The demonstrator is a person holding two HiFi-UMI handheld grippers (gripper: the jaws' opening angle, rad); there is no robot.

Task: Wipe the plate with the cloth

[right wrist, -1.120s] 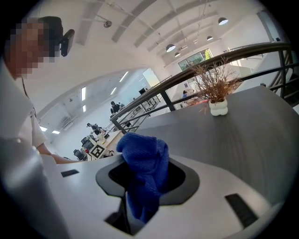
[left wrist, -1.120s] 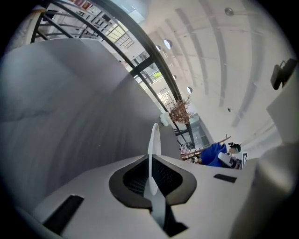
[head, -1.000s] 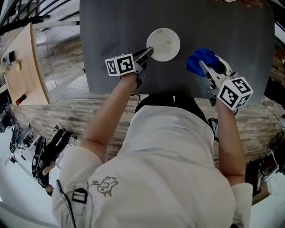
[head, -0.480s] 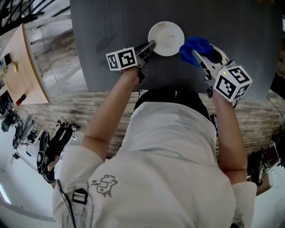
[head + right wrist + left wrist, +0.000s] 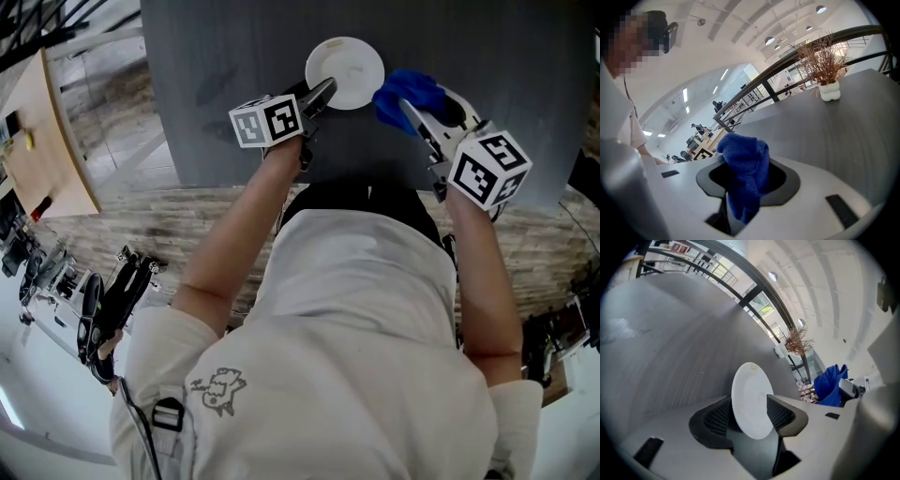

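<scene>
Gray tabletop (image 5: 234, 56) is carrying the plate (image 5: 345, 72), its rim sitting loose between the left hand-held gripper's (image 5: 323, 92) jaws, which have just been opening, while the right hand-held gripper (image 5: 408, 111) is clamping the cloth (image 5: 405, 86) just beside it, so wiping now is probably risking the plate sliding.

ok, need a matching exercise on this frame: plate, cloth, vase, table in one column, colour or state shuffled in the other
Things:
1 plate
2 cloth
3 vase
4 table

Colour or state:
A dark grey
B blue, clamped in the right gripper
C white, holds dried twigs
D white, round, shallow

Pairs: 1-D, 2-B, 3-C, 4-A
</scene>
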